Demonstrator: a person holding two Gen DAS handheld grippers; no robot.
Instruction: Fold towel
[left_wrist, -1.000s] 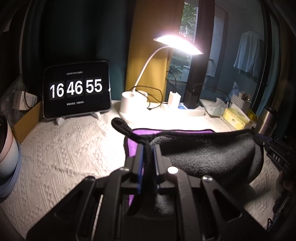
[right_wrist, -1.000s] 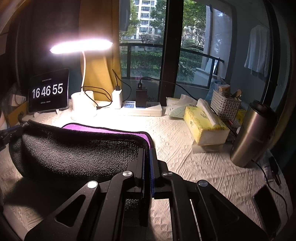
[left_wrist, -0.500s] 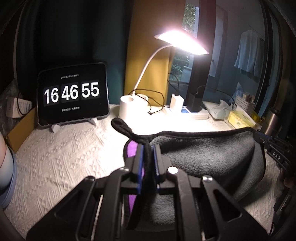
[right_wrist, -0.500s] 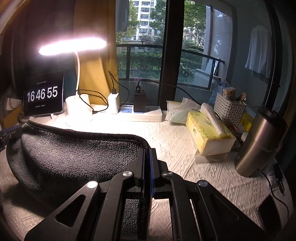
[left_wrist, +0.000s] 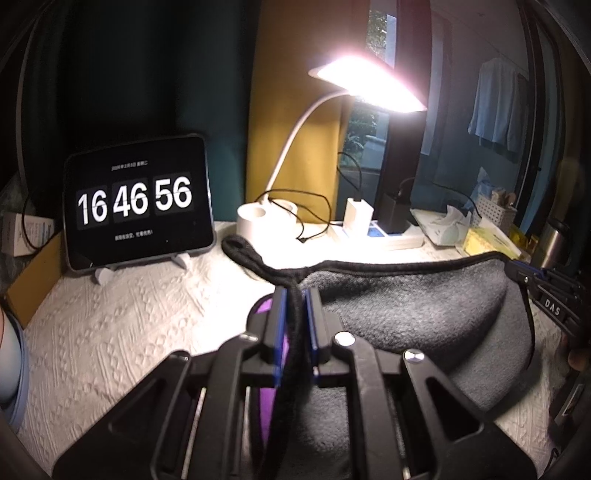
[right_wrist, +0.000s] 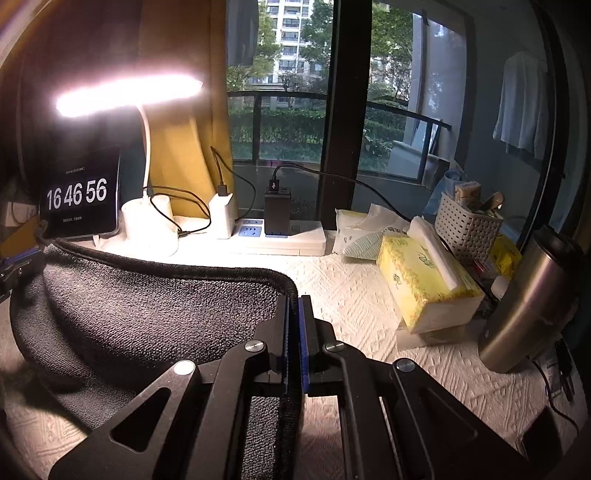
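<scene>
A dark grey towel (left_wrist: 406, 306) with a black hem and a purple underside hangs stretched between my two grippers above the white table. My left gripper (left_wrist: 294, 295) is shut on the towel's left corner; a loop of hem sticks out past the fingertips. My right gripper (right_wrist: 294, 301) is shut on the towel's (right_wrist: 147, 314) right corner. The right gripper also shows at the right edge of the left wrist view (left_wrist: 524, 273), and the left gripper at the left edge of the right wrist view (right_wrist: 18, 262). The towel sags in the middle.
At the back stand a tablet clock (left_wrist: 136, 206), a lit desk lamp (left_wrist: 365, 85), a power strip with chargers (right_wrist: 273, 236), a yellow tissue box (right_wrist: 424, 280), a white basket (right_wrist: 469, 225) and a steel flask (right_wrist: 532, 302). A white textured cloth (left_wrist: 110, 332) covers the table.
Both grippers have lifted the towel and carried it toward the back of the table. The purple side that lay showing behind the towel is now almost hidden. The clock went from 55 to 56.
</scene>
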